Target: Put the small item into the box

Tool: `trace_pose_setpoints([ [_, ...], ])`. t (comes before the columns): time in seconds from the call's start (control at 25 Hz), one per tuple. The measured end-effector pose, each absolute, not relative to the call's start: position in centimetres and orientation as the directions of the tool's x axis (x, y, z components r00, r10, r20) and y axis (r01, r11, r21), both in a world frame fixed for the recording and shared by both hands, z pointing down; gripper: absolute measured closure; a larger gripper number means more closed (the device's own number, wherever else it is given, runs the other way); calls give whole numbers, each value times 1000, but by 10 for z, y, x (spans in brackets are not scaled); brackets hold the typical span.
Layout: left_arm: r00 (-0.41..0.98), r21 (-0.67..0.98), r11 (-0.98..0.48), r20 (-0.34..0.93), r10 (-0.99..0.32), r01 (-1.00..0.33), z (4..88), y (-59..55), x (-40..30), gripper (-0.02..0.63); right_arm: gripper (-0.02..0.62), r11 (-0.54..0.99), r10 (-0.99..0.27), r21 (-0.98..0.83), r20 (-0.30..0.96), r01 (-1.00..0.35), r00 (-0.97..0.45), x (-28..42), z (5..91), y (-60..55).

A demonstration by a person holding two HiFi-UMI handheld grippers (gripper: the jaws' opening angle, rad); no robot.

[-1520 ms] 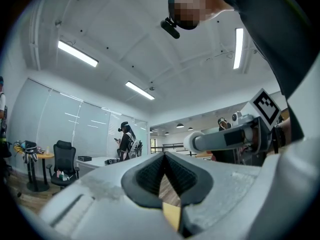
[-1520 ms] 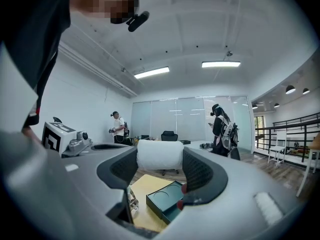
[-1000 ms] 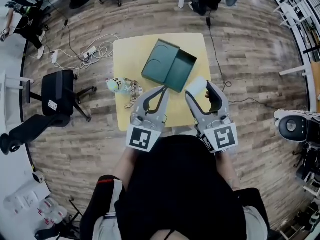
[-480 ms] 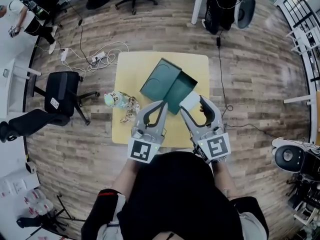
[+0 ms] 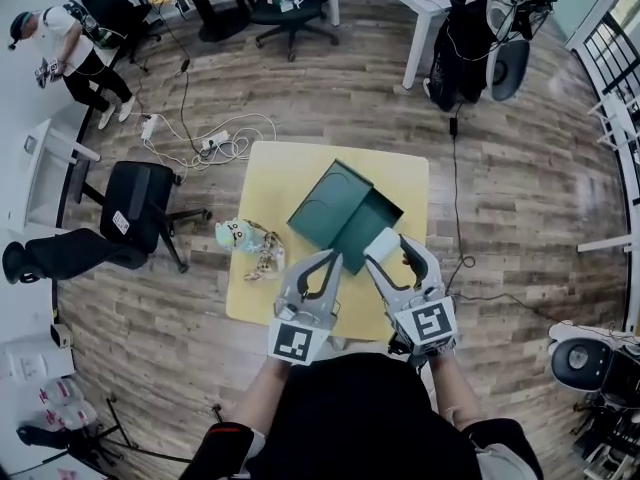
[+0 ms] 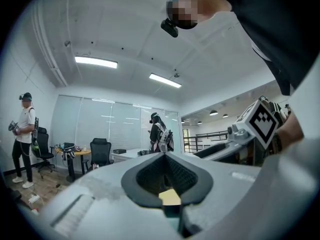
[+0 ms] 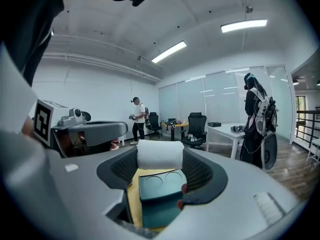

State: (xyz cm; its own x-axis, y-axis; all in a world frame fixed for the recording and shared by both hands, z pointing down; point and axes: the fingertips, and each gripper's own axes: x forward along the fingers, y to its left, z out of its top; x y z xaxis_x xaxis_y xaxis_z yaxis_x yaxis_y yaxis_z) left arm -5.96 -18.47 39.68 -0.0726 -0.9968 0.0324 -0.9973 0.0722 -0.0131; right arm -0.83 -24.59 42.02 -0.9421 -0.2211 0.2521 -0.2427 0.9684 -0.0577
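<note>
A dark green box (image 5: 368, 230) lies open on the yellow table (image 5: 272, 173), its lid (image 5: 326, 202) folded back to the left. In the right gripper view the box (image 7: 161, 186) shows below the jaws. My right gripper (image 5: 392, 246) is shut on a small white roll (image 5: 383, 244), held just at the box's near right corner; the roll (image 7: 160, 155) spans the gap between the fingertips (image 7: 160, 156). My left gripper (image 5: 329, 259) hovers over the table's near edge beside the box, its tips together around nothing, and in its own view the left gripper (image 6: 165, 156) points up at the room.
A colourful toy heap (image 5: 250, 243) sits at the table's left edge. Black office chairs (image 5: 135, 213) stand left of the table, cables (image 5: 205, 143) lie on the wooden floor behind it, and a person (image 5: 70, 53) stands at far left. A white desk (image 5: 430, 8) is at the back.
The right gripper has carried the white roll a little nearer to the box's open part. The left gripper kept its place beside it. The head view has shifted, showing more room.
</note>
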Motion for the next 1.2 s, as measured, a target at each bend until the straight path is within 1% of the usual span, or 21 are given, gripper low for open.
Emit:
trace_pose_setpoints([
  [0.24,-52,-34,50,46,-998,-998,407,-189,-70,604,318,974,-204,-39,284,-224,-937,-25,448,-253],
  [0.36,-49,20,51,77,-996,-998,418,-195,-80,604,318,972,-206,-48,317,-232,-926,-36,455,-256],
  [0.68,24,-73,-25,21,-999,-997,421,-221,-94,604,318,969,-219,-26,387,-247,-896,-50,496,-270],
  [0.96,23,-2,-23,73,-997,-1000,449,-235,-107,604,318,970,-218,10,476,-242,-852,-60,537,-281],
  [1.2,32,1,-32,94,-995,-999,462,-246,-118,604,318,977,-195,37,557,-210,-807,-66,578,-286],
])
